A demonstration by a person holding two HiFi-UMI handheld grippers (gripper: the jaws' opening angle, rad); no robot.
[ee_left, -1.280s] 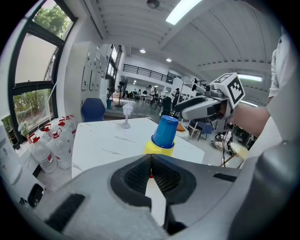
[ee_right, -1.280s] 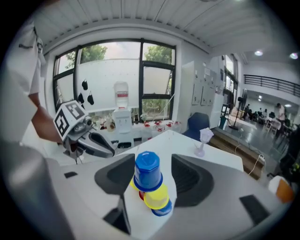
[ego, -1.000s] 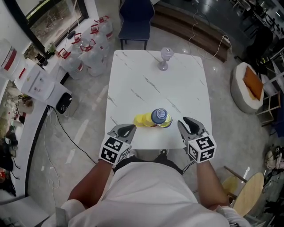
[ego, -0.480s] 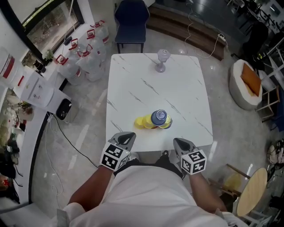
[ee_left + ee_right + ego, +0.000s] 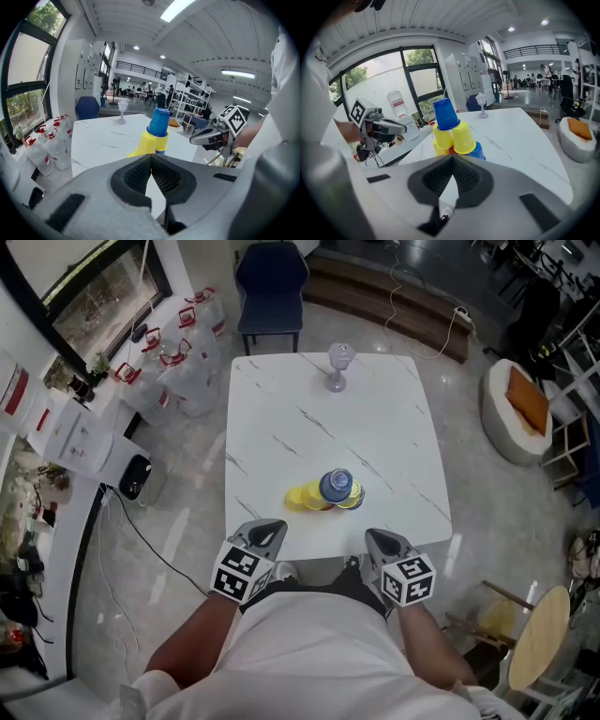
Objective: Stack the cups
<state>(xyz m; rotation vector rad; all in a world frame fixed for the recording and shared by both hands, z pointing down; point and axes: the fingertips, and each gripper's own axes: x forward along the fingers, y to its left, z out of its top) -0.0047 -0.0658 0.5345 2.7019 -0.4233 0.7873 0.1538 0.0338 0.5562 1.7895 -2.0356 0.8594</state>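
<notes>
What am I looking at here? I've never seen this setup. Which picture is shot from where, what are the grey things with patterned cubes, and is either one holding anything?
There is no robot arm here. A person stands at the table with a hand-held two-jaw gripper in each hand, and the patterned cubes are part of those grippers. The top-down picture comes from a camera on the person's head. In it the left gripper is on the left side and the right gripper on the right. The other two pictures come from cameras riding on each gripper, looking along its own grey jaws. On the white table stands a small pile of cups, yellow and blue, with a blue cup on top. A clear stemmed glass stands near the far edge. Both grippers are by the table's near edge, jaws together, holding nothing.
</notes>
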